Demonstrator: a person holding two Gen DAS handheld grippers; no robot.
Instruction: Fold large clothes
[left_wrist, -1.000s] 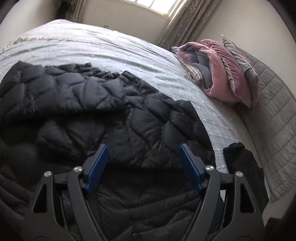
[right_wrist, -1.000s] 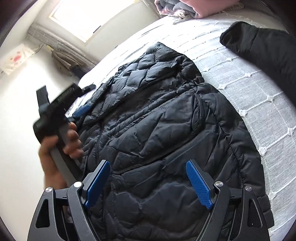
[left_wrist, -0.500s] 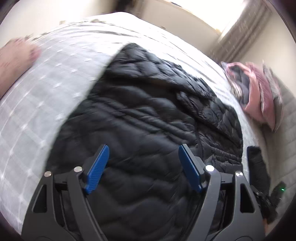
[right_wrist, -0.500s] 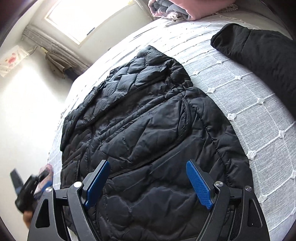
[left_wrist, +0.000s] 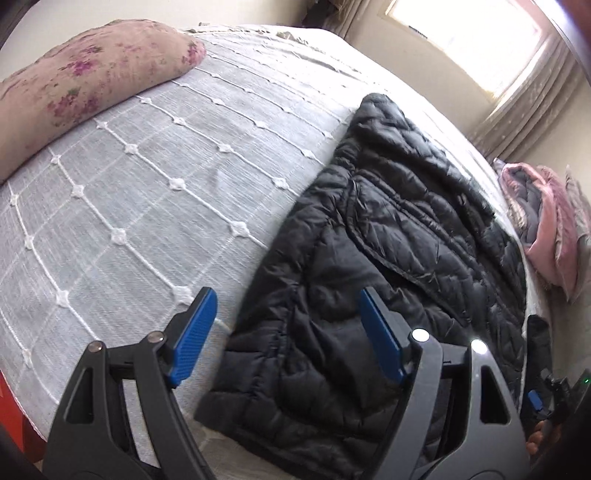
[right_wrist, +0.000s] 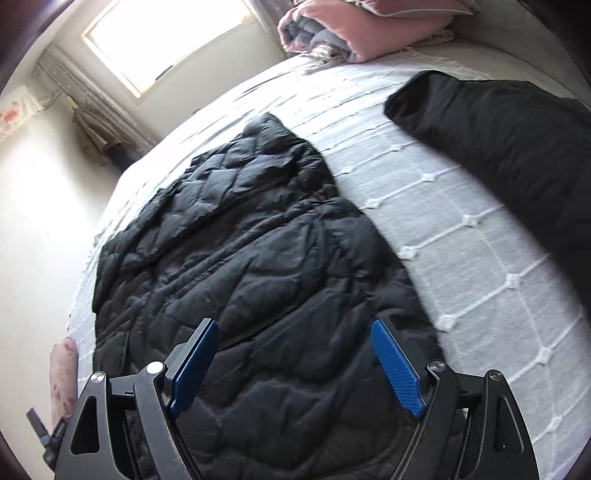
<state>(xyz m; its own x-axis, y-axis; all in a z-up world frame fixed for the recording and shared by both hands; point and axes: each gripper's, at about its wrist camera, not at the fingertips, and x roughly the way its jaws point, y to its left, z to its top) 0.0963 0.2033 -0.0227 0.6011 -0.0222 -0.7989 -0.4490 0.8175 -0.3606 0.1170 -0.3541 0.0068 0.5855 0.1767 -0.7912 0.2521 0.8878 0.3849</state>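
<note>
Since a second ago our left tongs (left_wrist: 286, 336) have swung from over the middle of the black puffer jacket (left_wrist: 388, 266) out to its side edge; the right tongs (right_wrist: 295, 363) have barely shifted over the garment's near end.

Item: black quilted puffer jacket, one. Location: flat on the white tufted bedspread (left_wrist: 147, 206), hem end toward us at the near edge of the bed, far end pointing to the window. Long axis: runs away from both tongs, near to far. One sleeve or panel appears already laid across the body, though we cannot tell which.

Left tongs: released, holding nothing; one pad sits over bare bedspread, the other over the jacket, so the jacket's side edge and near corner lie between them, not yet pinched.

Right tongs: released, holding nothing, both pads above the quilting, just inside the opposite side edge.

Also on the bed: a floral pillow (left_wrist: 85, 77), a pink and grey bundle of bedding (right_wrist: 354, 29), a second dark garment (right_wrist: 509, 133) well apart from the jacket.

Judgement: each hand stands nearest its own hem corner; the next fold probably carries the near end away from us along the long axis.
</note>
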